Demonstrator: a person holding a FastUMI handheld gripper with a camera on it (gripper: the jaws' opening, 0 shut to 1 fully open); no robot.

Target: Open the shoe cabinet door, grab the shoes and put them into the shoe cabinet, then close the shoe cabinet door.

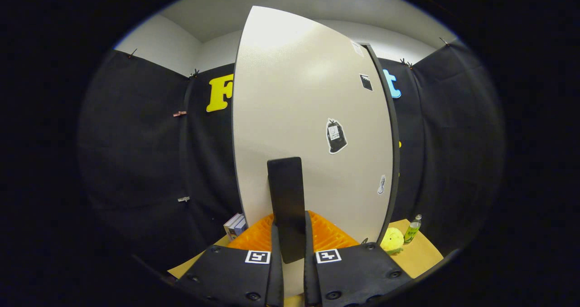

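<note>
Gripper [290, 239] clenched on the black handle [285, 202] of the white cabinet door [308, 116], both fingers pressing it; door looks swung partway. No shoes seen; whether this is the opening or closing pull can't be judged.

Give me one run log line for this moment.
hand-held gripper: shut on door handle | cabinet door: white, stickers on it | shoes: not stowed yet

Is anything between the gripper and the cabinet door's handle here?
No. The gripper is already closed on the black handle of the white cabinet door; nothing sits between them. An orange mat lies below.
</note>
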